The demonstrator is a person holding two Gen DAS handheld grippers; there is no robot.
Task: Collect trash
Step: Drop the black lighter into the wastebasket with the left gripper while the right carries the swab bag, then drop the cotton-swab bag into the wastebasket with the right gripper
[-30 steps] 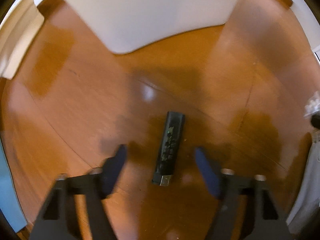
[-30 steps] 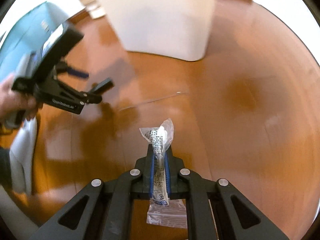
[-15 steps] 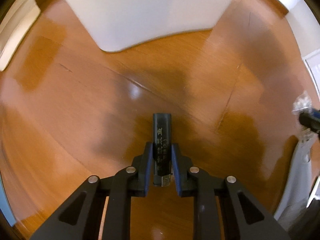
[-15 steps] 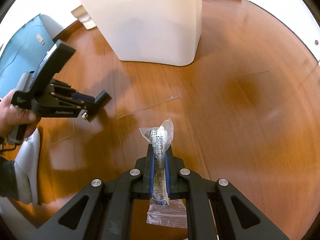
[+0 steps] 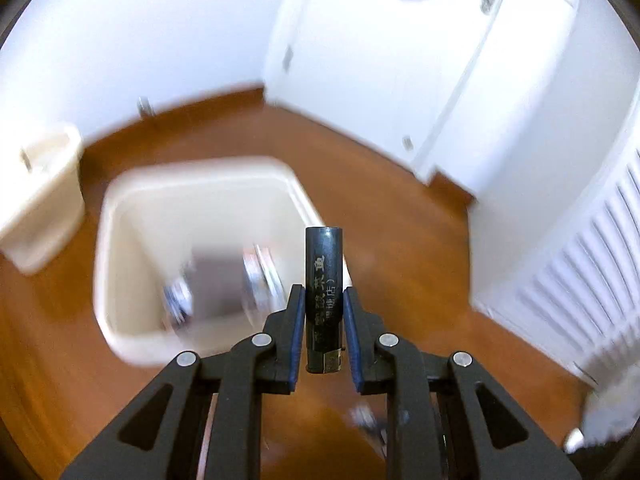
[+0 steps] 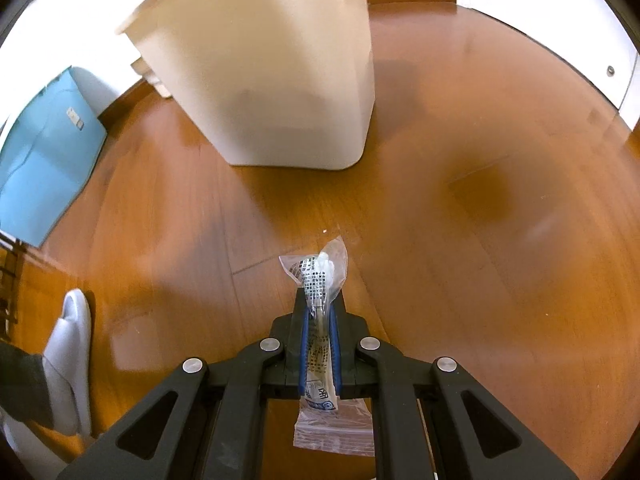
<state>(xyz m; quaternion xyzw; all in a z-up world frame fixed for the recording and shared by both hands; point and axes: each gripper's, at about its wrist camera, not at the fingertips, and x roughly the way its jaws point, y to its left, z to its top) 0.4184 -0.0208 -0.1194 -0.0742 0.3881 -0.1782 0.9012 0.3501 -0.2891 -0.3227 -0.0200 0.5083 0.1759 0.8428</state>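
Observation:
My left gripper (image 5: 322, 298) is shut on a black lighter (image 5: 323, 280) with pale characters on it, held up in the air. A cream trash bin (image 5: 128, 216) stands open below and to the left, with several blurred items inside. My right gripper (image 6: 319, 300) is shut on a clear plastic zip bag (image 6: 320, 276) with printed text, low above the wooden floor. The same bin (image 6: 280, 80) stands ahead of it in the right wrist view.
A smaller cream container (image 5: 44, 184) stands left of the bin. White doors (image 5: 400, 60) and a louvred panel (image 5: 592, 260) are at the right. In the right wrist view a blue panel (image 6: 44, 160) and a white slipper (image 6: 68, 352) lie at the left.
My left gripper closed on the lighter on the floor, then lifted it high and tilted up beside the bin's opening. My right gripper kept its hold on the bag and barely moved.

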